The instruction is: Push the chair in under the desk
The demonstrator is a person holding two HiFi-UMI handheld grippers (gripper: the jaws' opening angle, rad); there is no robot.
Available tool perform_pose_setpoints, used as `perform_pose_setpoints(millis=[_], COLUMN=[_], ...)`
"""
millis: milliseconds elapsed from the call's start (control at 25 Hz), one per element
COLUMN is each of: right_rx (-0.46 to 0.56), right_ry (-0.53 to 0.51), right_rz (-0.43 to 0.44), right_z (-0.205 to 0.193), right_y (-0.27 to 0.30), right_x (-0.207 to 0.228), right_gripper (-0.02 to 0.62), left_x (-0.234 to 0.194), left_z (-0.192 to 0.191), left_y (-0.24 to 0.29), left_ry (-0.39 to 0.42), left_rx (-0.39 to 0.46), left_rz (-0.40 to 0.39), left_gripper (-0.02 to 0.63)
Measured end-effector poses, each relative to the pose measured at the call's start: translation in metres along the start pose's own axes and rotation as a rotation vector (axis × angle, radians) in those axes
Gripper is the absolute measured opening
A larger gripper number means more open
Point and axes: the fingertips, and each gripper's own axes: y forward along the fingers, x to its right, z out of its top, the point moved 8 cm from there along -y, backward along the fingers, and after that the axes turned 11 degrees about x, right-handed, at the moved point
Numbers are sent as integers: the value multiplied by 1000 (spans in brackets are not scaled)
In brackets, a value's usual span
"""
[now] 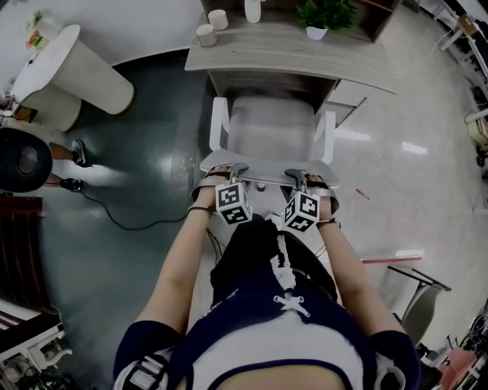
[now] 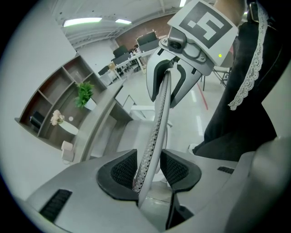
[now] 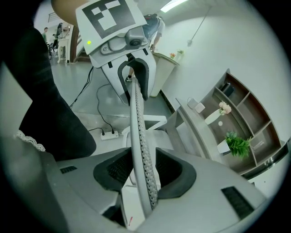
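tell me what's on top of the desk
On the desk stand a potted plant, a cup, a second cup and a white vase. The head view's top edge cuts off the vase's top and the desk's back part.

Left gripper (image 1: 231, 171), right gripper (image 1: 300, 176) abreast; jaws apart.

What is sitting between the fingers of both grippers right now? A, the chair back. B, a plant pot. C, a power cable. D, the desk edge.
A: each gripper view shows the thin mesh chair back running through the gap of the left gripper and the right gripper.
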Motion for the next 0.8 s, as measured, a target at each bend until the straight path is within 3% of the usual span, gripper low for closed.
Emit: perform_pose_setpoints(millis=[480,800], right_rx=[-4,-12], right_ry=[-14,-39], right_rz=[-5,-22], right_z=[-3,-7], right_y=[17,24], right_x=[25,39], right_gripper=[132,132], left_x=[-25,-36], left_z=[-3,-3], left_y=[13,20], left_ry=[-5,43], left_rx=[-39,-24], left_rz=[7,61], left_gripper=[161,161])
